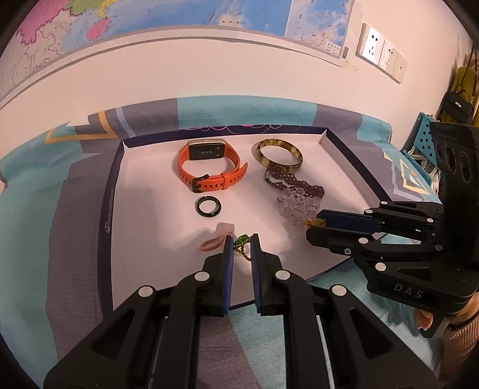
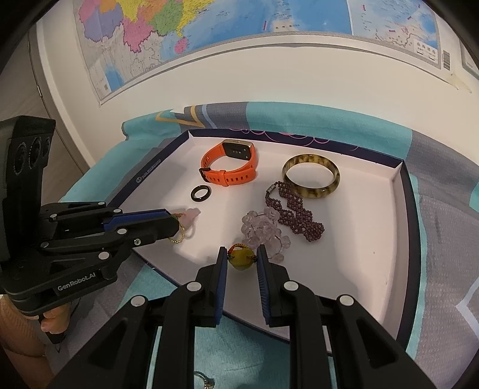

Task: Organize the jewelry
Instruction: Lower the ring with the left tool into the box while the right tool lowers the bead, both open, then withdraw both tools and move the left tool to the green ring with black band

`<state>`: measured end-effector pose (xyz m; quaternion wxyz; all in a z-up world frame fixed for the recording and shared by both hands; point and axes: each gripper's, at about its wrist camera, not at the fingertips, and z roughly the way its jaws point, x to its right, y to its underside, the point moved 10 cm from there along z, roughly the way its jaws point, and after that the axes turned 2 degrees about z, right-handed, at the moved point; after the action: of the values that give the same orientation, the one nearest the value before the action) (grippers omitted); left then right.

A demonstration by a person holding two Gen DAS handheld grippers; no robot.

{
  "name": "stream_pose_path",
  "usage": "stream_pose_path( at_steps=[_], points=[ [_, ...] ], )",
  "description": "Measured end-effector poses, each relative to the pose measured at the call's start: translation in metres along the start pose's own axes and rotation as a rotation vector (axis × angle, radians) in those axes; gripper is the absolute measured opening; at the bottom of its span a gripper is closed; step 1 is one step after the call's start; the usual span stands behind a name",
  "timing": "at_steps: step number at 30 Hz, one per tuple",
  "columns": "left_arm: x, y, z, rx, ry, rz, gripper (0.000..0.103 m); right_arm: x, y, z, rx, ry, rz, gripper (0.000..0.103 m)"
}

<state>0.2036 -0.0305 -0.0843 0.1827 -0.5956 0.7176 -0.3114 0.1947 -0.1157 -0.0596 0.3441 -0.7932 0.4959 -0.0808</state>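
A white tray (image 1: 149, 209) (image 2: 359, 239) with a navy rim holds an orange watch (image 1: 209, 170) (image 2: 230, 167), a mottled bangle (image 1: 278, 152) (image 2: 311, 176), a black ring (image 1: 208, 205) (image 2: 201, 192), a purple bead bracelet (image 1: 296, 185) (image 2: 296, 212), clear crystal beads (image 1: 296, 209) (image 2: 263, 230) and a pink charm (image 1: 215, 239) (image 2: 191, 215). My left gripper (image 1: 242, 239) (image 2: 177, 223) is shut on a green pendant (image 1: 242, 241) with a gold chain (image 2: 176, 239), low over the tray's near edge. My right gripper (image 2: 242, 251) (image 1: 312, 224) is shut on a yellow bead (image 2: 242, 259) (image 1: 318, 222) with a red cord.
The tray lies on a teal and grey patterned cloth (image 1: 74, 194) (image 2: 434, 167) against a white wall with a map (image 2: 239, 18). Wall sockets (image 1: 380, 54) and a blue perforated basket (image 1: 425, 137) are at the right. A small metallic item (image 2: 203, 380) lies on the cloth near me.
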Motion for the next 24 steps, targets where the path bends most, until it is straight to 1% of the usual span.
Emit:
stream_pose_path(
  at_steps=[5,10,12,13,14,20,24],
  points=[
    [-0.003,0.003,0.004,-0.014,0.002,-0.015,0.012,0.001,0.000,0.001,0.000,0.006,0.004,0.019],
    [-0.003,0.003,0.004,-0.012,-0.005,-0.013,0.014,0.003,0.001,0.001,0.001,0.006,0.023,0.020],
    [-0.003,0.003,0.002,-0.009,-0.007,-0.014,0.018,0.004,0.001,0.000,0.009,0.002,0.029,0.022],
    [-0.003,0.003,0.000,-0.003,-0.011,-0.014,0.022,0.005,0.001,-0.002,0.012,0.003,0.032,0.023],
    [-0.004,0.003,-0.002,0.001,-0.014,-0.014,0.025,0.007,0.001,-0.004,0.018,0.003,0.039,0.027],
    [-0.003,0.002,-0.022,0.042,-0.027,-0.009,0.033,0.015,0.003,-0.019,0.045,-0.017,0.091,0.029],
    [0.003,0.006,-0.044,0.083,-0.023,0.016,0.035,0.015,0.009,-0.035,0.064,-0.028,0.095,0.032]
  ],
)
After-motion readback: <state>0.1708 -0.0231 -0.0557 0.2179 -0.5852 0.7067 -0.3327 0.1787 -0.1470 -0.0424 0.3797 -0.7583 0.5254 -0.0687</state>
